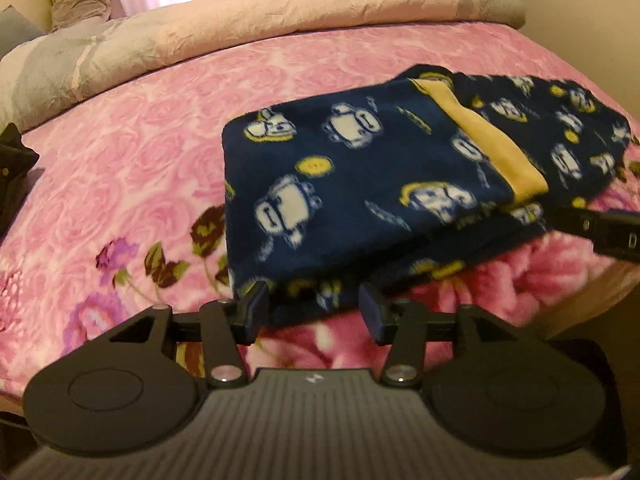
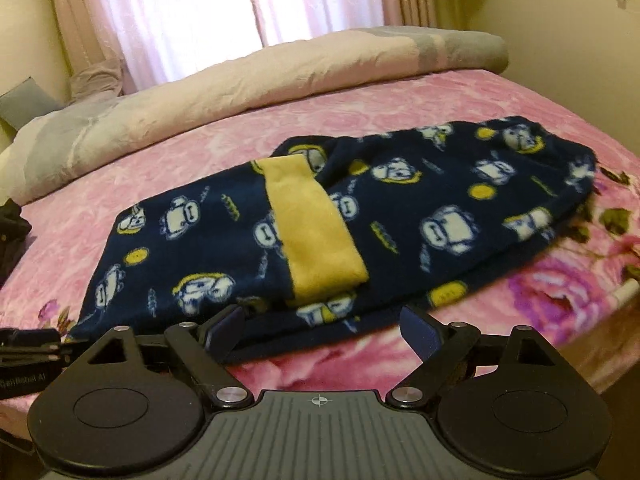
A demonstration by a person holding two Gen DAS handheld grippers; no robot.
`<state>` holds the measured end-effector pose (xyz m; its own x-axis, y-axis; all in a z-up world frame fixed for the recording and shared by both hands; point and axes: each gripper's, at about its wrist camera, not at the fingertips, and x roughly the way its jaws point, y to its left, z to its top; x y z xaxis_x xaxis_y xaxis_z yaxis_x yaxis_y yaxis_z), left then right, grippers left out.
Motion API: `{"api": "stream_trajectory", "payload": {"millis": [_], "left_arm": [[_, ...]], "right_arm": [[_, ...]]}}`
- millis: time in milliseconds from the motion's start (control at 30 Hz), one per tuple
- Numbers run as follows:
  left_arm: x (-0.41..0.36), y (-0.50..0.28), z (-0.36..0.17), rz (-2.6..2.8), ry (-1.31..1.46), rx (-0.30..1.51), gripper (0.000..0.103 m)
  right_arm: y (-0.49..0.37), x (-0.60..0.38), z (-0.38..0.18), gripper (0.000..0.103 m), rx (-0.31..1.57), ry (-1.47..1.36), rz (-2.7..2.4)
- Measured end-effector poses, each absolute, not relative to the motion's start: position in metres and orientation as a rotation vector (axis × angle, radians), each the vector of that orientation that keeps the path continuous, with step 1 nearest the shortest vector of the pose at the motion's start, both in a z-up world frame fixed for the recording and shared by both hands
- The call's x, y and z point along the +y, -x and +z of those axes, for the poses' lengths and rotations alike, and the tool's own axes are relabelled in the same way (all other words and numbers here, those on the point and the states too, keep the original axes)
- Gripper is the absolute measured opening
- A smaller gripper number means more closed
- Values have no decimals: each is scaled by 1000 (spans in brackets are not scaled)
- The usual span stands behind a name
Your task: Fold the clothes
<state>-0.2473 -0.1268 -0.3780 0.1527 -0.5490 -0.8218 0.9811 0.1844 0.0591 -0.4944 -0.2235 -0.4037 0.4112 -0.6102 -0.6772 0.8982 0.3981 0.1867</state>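
Note:
A navy fleece garment point(image 1: 360, 184) with white monkey faces and a yellow band point(image 1: 496, 140) lies folded on the pink floral blanket. It also shows in the right wrist view point(image 2: 400, 216), with the yellow band point(image 2: 316, 232) across its middle. My left gripper point(image 1: 314, 312) is open at the garment's near edge, left corner, holding nothing. My right gripper point(image 2: 320, 328) is open at the near edge below the yellow band, holding nothing. The right gripper also shows at the right edge of the left wrist view point(image 1: 600, 232), and the left gripper at the left edge of the right wrist view point(image 2: 28, 348).
The pink floral blanket point(image 1: 140, 184) covers the bed. A rolled beige and grey duvet point(image 2: 240, 80) lies along the far side under a curtained window point(image 2: 208, 4). A dark item point(image 1: 16, 160) sits at the left edge. The bed edge drops off at the right point(image 2: 624, 344).

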Motion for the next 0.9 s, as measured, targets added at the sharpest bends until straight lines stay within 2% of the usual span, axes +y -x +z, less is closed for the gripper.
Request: {"api": "stream_trajectory", "payload": {"millis": [67, 700, 900], "left_arm": [[-121, 253, -375, -1241, -714, 759, 51], [-109, 260, -363, -1282, -674, 750, 53], [-118, 250, -368, -1295, -648, 768, 53]], "right_arm": [[499, -217, -400, 88, 559, -594, -1031], [522, -203, -391, 88, 539, -598, -1099], [552, -222, -402, 88, 459, -755, -1080]]}}
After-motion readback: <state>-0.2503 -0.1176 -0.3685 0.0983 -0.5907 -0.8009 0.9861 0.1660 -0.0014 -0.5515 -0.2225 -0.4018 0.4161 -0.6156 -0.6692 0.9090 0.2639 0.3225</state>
